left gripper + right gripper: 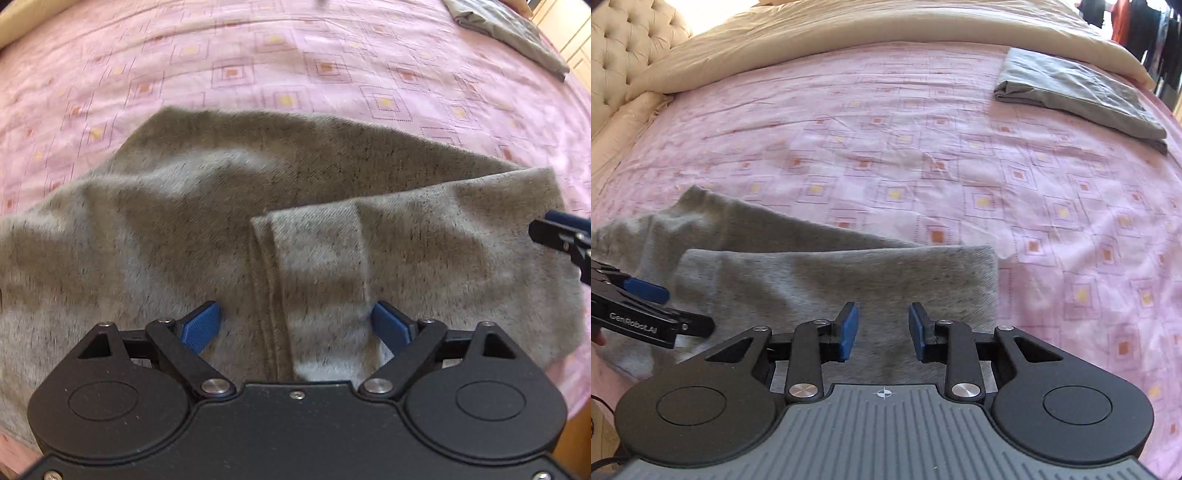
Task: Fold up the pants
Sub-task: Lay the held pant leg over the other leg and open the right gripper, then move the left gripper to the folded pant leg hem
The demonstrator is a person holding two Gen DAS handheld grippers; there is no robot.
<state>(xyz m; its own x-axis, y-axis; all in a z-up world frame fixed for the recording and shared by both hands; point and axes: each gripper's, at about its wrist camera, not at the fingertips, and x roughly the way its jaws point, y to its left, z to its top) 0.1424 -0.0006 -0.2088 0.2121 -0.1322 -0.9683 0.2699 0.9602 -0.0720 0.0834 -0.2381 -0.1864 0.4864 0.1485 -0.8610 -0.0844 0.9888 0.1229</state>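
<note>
The grey knit pants [229, 229] are lying half-folded on the pink bed [923, 155]; both tools, left [295, 326] and right [883, 331], are hovering spread, gripping nothing. Next, I judge, pinching the doubled edge.

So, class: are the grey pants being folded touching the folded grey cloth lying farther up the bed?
Apart. The right wrist view shows the pants and the folded cloth separated by a broad stretch of bare pink bedsheet.
</note>
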